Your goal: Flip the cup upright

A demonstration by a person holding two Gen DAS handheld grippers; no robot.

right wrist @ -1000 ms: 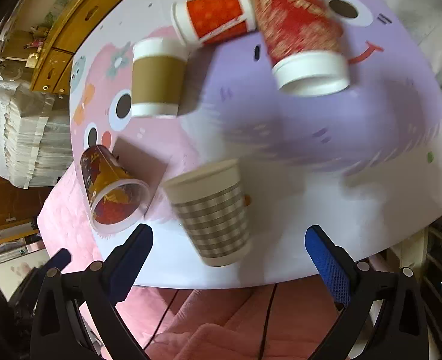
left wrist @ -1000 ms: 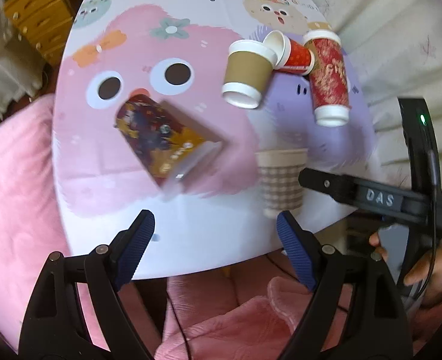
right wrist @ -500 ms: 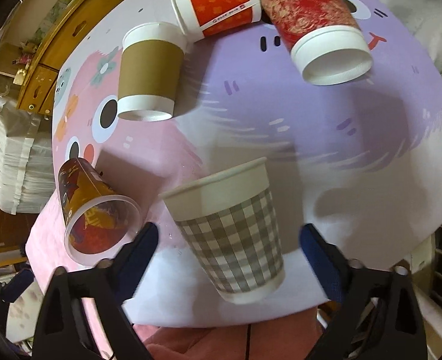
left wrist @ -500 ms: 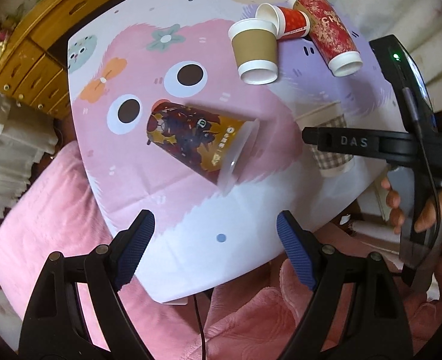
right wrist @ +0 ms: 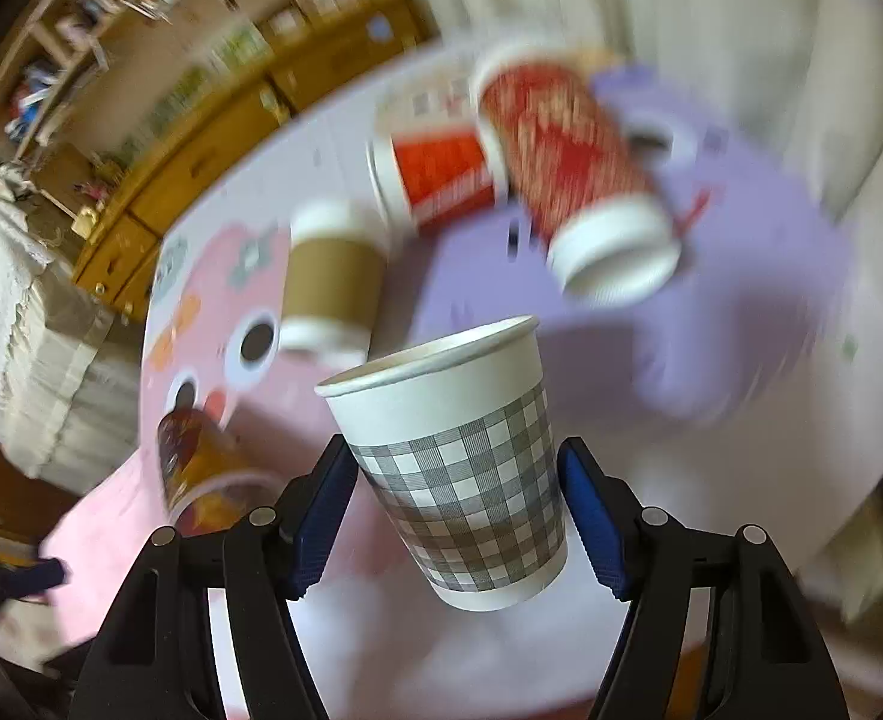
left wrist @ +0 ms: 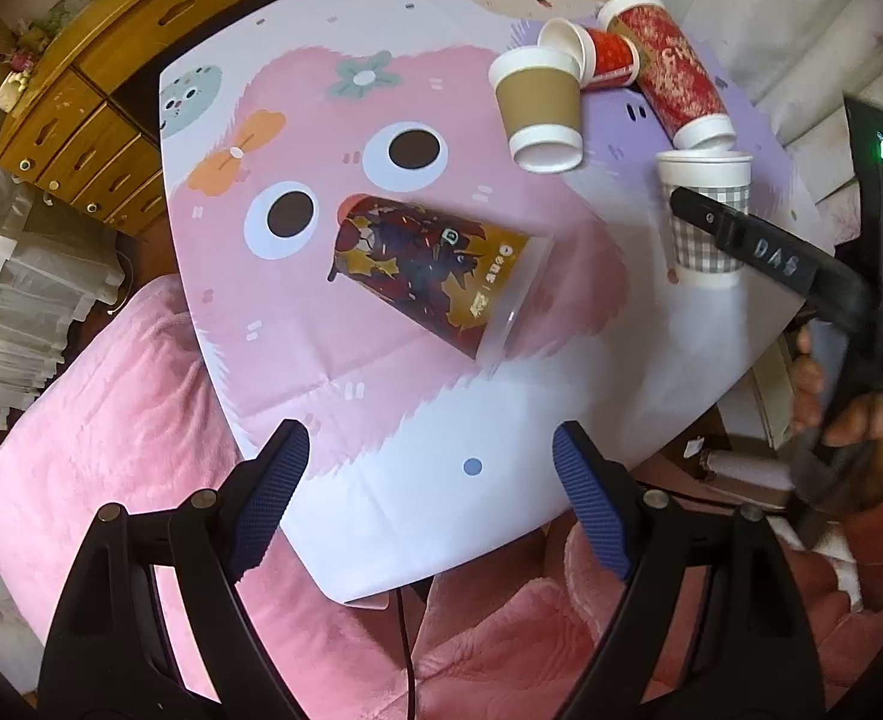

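A grey-checked paper cup (right wrist: 465, 468) stands upright, slightly tilted, between the fingers of my right gripper (right wrist: 456, 510), whose blue pads sit close on both sides of it. It also shows in the left wrist view (left wrist: 705, 210), partly behind the right gripper's finger (left wrist: 759, 246). A gold and dark printed cup (left wrist: 435, 270) lies on its side mid-table, mouth toward the near right. My left gripper (left wrist: 429, 498) is open and empty above the table's near edge.
A brown-sleeved cup (left wrist: 540, 111), a small red cup (left wrist: 603, 54) and a tall red cup (left wrist: 672, 75) lie on their sides at the far right. The cartoon tablecloth (left wrist: 381, 396) covers the table. Pink bedding (left wrist: 111, 408) lies below; wooden drawers (left wrist: 81, 120) stand behind.
My right gripper has moved in around the checked cup and narrowed until its pads are beside it. The left gripper has pulled back a little and stays open.
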